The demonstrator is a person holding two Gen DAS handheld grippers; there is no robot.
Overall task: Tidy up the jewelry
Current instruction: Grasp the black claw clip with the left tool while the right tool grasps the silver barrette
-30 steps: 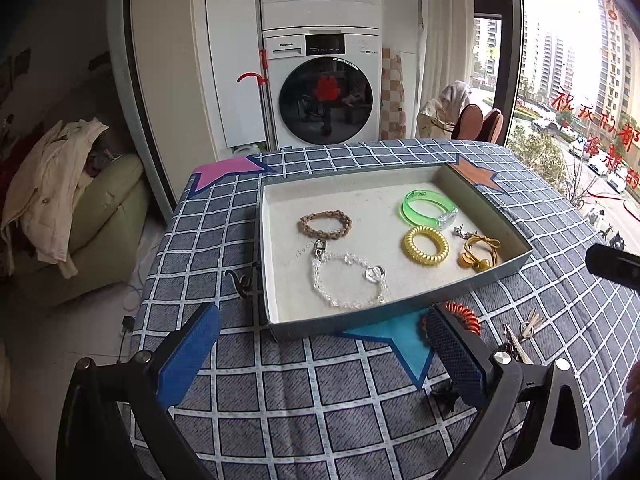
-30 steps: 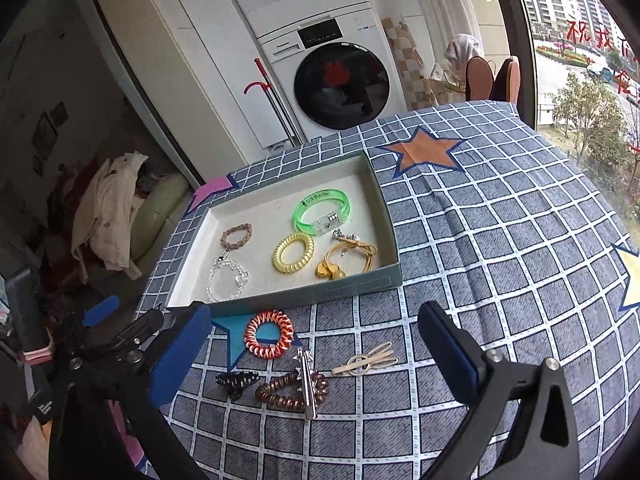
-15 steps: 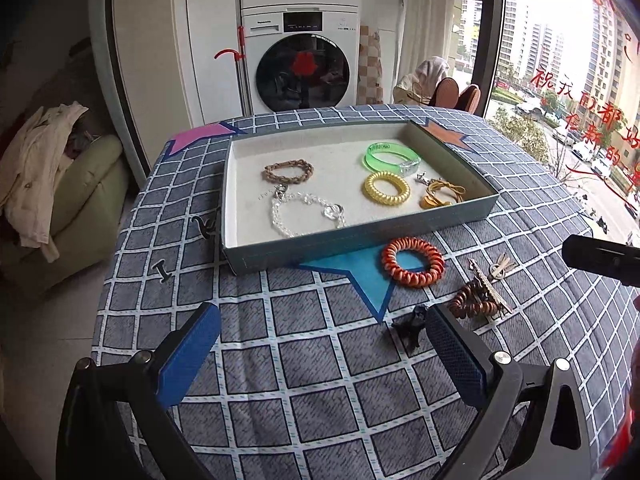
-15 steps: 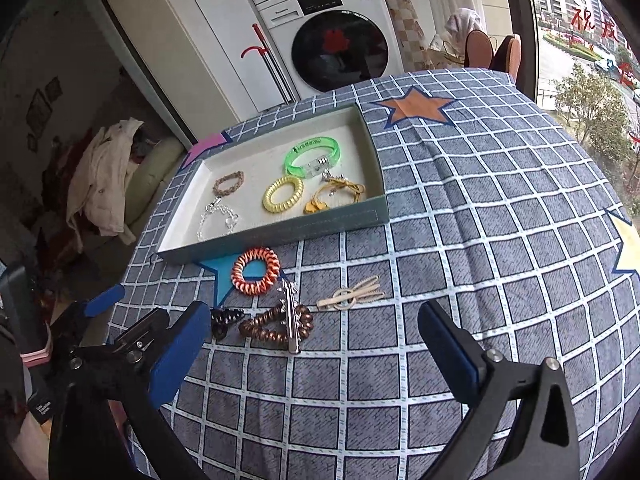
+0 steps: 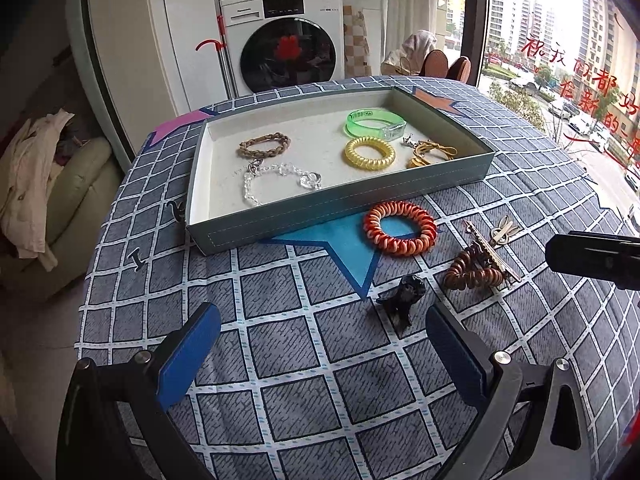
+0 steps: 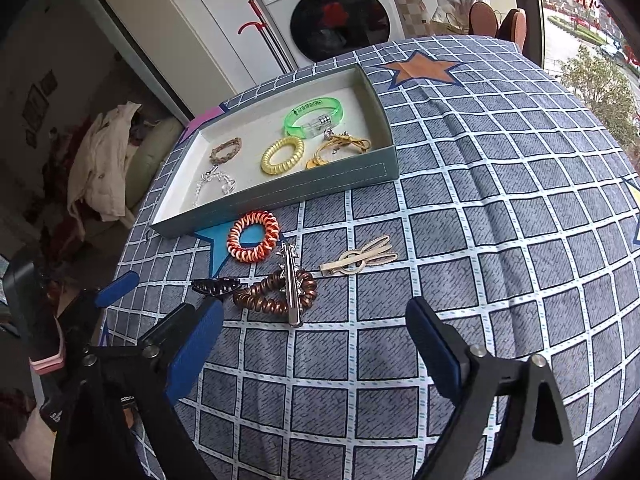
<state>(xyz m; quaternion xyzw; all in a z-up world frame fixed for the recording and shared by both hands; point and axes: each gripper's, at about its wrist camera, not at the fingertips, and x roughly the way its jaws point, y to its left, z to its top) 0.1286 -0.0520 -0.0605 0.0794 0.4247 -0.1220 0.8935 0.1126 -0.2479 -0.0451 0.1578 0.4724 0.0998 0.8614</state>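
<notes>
On the checked tablecloth, just in front of the grey-green shallow tray (image 6: 352,184), the loose pieces crowd together. Left to right: a small black claw clip (image 6: 216,285), an orange-and-white spiral hair tie (image 6: 253,242), a brown spiral hair tie (image 6: 276,291) with a long silver hair clip (image 6: 291,288) lying across it, and a pale gold clip (image 6: 360,257).

The risk is snagging: a grab at the silver clip may drag the brown coil along.

The clip's long axis runs towards the tray, spiked end farthest.

The left gripper (image 5: 320,354) stands wide and empty. The right gripper (image 6: 314,338), jaws just closing slightly, is also wide with nothing between them.
</notes>
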